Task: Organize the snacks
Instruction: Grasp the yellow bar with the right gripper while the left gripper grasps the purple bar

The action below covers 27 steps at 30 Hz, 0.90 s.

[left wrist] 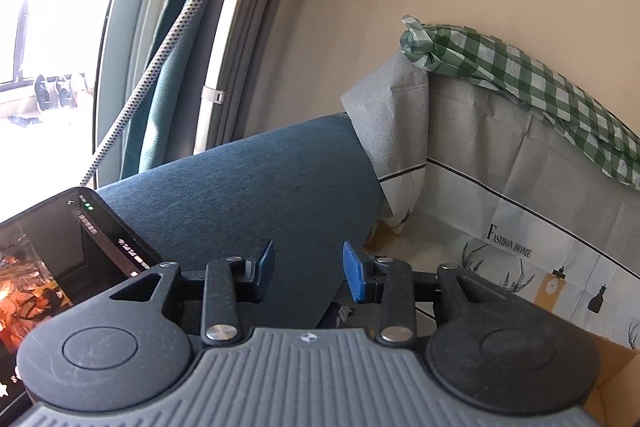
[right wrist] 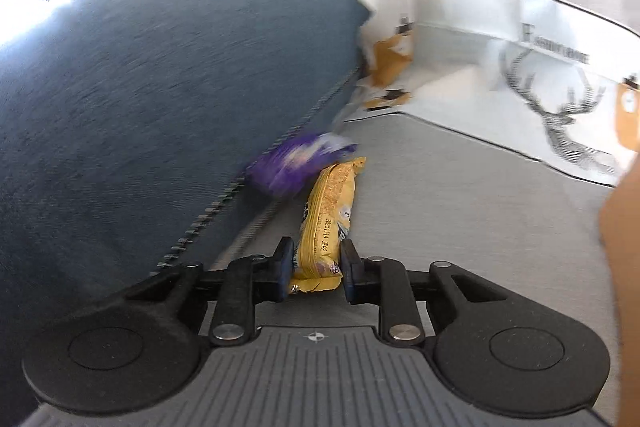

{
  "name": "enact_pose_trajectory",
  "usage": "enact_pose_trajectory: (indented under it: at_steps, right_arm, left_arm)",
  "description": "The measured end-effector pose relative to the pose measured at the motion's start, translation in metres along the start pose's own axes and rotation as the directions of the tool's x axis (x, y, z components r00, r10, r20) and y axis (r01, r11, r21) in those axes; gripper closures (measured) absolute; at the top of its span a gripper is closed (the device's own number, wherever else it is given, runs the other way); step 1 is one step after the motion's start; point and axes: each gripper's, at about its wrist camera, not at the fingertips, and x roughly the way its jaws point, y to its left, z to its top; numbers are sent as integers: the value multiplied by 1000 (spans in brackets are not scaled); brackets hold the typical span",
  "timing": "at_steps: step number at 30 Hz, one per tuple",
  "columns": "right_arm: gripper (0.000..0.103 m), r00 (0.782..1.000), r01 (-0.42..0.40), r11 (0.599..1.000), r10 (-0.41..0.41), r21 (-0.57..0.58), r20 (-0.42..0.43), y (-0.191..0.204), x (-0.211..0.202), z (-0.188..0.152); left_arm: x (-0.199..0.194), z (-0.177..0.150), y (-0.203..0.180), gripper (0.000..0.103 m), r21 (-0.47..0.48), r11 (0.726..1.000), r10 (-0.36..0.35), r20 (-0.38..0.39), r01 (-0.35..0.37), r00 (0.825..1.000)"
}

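In the right wrist view my right gripper (right wrist: pixel 316 269) is shut on the near end of a yellow snack bar (right wrist: pixel 330 211), which points away from me over the grey surface (right wrist: pixel 460 211). A purple snack packet (right wrist: pixel 294 163), blurred, lies at the bar's far end against the edge of a dark blue cushion (right wrist: pixel 160 87). In the left wrist view my left gripper (left wrist: pixel 308 273) is open and empty, held up in front of the same blue cushion (left wrist: pixel 248 199). No snack shows between its blue pads (left wrist: pixel 354 277).
A grey and white fabric storage box with a deer print (right wrist: pixel 560 107) stands at the back right; it reads "Fashion Home" in the left wrist view (left wrist: pixel 508 235). A green checked bag (left wrist: pixel 520 83) lies on its top edge. A phone (left wrist: pixel 52 267) is mounted at left. A cardboard edge (right wrist: pixel 624 227) is at right.
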Motion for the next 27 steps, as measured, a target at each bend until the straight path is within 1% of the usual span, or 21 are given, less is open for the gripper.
enact_pose_trajectory:
  at_steps: [4,9,11,13,16,18,19,20,23,25,27]
  right_arm:
    - [78,999,43,999,-43,31,-17,-22,-17,-1]
    - [78,995,74,995,-69,70,-76,-45,-50,-17]
    - [78,997,49,996,-45,73,-62,-51,-70,-27]
    - [78,998,46,999,-46,15,-54,-53,-88,-43]
    - [78,998,18,1000,-17,21,-65,-61,-114,-66]
    - [78,995,21,1000,-19,20,-95,-62,-125,-72]
    - [78,996,-5,999,8,40,-91,-63,-130,-72]
    - [77,996,-25,999,29,44,-82,-63,-133,-71]
    - [76,994,-20,1000,23,21,-105,-61,-129,-73]
    - [76,991,-9,998,18,63,-135,-64,-120,-73]
    - [70,988,-7,995,22,102,-155,-68,-113,-72]
  left_arm:
    - [7,-6,-10,62,57,997,-45,-62,48,997]
    - [15,-14,-18,61,107,992,-56,-128,70,990]
    - [17,-17,-19,61,117,991,-53,-144,70,988]
    - [19,-19,-20,62,122,990,-53,-165,74,985]
    - [25,-23,-23,61,148,987,-34,-193,63,981]
    - [31,-26,-24,62,165,985,-19,-215,56,976]
    - [34,-27,-26,62,179,983,-11,-218,51,976]
    - [37,-28,-30,62,199,979,-6,-220,51,975]
    - [49,-36,-43,61,276,959,8,-231,58,973]
    - [60,-43,-53,61,335,940,18,-241,65,970]
    - [72,-50,-61,61,385,920,31,-246,68,969]
